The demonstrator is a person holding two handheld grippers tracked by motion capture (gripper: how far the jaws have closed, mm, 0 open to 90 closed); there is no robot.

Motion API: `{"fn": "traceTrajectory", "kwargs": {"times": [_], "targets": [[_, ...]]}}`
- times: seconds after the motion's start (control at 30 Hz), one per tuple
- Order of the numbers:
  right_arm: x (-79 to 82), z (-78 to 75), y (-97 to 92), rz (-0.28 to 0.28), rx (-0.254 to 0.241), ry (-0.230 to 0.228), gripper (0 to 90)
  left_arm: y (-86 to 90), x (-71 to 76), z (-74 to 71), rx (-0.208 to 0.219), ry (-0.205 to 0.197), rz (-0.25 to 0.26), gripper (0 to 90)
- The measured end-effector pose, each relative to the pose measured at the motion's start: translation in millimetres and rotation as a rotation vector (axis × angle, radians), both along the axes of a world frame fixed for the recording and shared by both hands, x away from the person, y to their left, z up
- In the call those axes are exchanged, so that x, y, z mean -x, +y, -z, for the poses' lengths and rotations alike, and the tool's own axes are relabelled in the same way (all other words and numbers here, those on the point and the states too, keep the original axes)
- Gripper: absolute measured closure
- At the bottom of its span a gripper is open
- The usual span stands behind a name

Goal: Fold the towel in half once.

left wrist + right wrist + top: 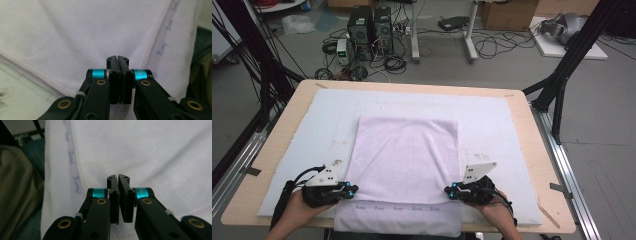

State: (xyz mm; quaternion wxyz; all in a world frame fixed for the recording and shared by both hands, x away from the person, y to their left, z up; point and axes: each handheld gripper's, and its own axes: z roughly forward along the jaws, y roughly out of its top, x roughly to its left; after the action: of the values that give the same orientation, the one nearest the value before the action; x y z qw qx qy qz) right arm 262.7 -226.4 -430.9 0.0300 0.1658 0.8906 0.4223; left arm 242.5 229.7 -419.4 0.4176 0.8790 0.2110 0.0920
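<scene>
Pale lilac towel (404,160), folded, lying on the white mat (492,120) at the desk's (537,150) near edge, its printed hem overhanging. Left gripper (351,190) at the towel's near left edge, right gripper (451,191) at its near right edge; both pairs of jaws closed, pressed against the cloth.

We note a row of blue printed marks along the towel's (404,165) near border (394,207); none legible to us.
</scene>
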Motion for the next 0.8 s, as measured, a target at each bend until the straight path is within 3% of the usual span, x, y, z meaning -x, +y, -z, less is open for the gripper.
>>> {"fn": "traceTrajectory", "kwargs": {"times": [0.17,0.3,0.37,0.4,0.47,0.5,0.6,0.67,0.77,0.8], "targets": [[5.3,-26.1,-4.8,0.003,-0.065,-0.042,87.6,9.3,12.3,-27.0,0.034,-0.059,-0.005,88.1],[21.1,-38.6,-4.3,-0.036,-0.072,-0.057,87.6,14.2,34.0,-33.9,0.050,-0.066,0.016,88.1],[39.6,-40.4,-5.4,-0.094,-0.103,-0.019,86.7,14.6,48.5,-33.9,0.037,-0.077,0.036,87.8],[39.6,-40.4,-5.4,-0.094,-0.103,-0.019,86.7,15.3,54.5,-32.9,0.044,-0.073,0.050,87.8],[44.8,-37.2,-6.2,-0.126,-0.110,0.007,81.7,15.4,58.5,-29.6,0.043,-0.055,0.061,78.6],[41.2,-32.8,-7.7,-0.119,-0.123,0.024,76.3,15.5,57.8,-27.8,0.031,-0.055,0.050,68.8],[33.8,-30.0,-6.8,-0.099,-0.141,0.034,72.1,17.3,47.8,-23.1,0.044,-0.043,0.008,63.4],[23.7,-27.9,-4.4,-0.086,-0.125,0.029,68.5,17.7,38.6,-21.2,0.050,-0.039,-0.006,61.3],[3.8,-25.7,-2.3,-0.042,-0.100,0.024,64.7,15.7,21.9,-17.3,0.050,-0.042,-0.039,57.9],[-12.2,-25.3,-2.3,0.002,-0.104,0.027,61.7,14.9,15.3,-16.2,0.055,-0.040,-0.049,56.3]]}}
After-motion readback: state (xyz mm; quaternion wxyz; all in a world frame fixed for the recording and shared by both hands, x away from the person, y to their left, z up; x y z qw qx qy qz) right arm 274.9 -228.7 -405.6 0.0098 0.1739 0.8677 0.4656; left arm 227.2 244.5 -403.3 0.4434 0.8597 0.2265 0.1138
